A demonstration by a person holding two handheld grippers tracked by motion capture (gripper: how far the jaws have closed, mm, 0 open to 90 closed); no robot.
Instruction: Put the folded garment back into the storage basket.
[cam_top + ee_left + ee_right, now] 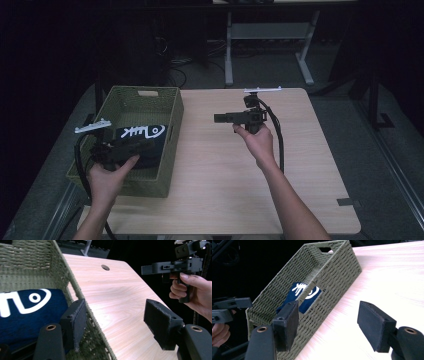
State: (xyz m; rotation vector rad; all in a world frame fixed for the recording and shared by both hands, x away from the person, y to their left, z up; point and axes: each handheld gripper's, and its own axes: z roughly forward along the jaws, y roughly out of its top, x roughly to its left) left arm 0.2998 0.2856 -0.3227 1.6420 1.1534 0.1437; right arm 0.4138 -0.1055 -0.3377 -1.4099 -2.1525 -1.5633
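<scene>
both claws stood apart and empty: the left claw [142, 146] hung over the green woven basket [170, 131] on the desk's [225, 175] left side, the right claw [220, 118] above bare desk. a folded navy cloth [142, 135] with white print lay inside the basket, apparently already put away, which would explain the open pads.

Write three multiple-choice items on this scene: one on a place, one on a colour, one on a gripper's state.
1. Where does the folded cloth lie?
A. in the woven basket
B. on the bare table
C. on the floor

2. What colour is the cloth?
A. red with black print
B. dark blue with white print
C. plain yellow

3. How do the right gripper's jaws stand?
A. shut on the cloth
B. shut on the basket rim
C. open, nothing between them

Key: 1 A, basket walls surround it; 2 B, white marks on navy; 3 C, the pads stand apart over the tabletop.
</scene>
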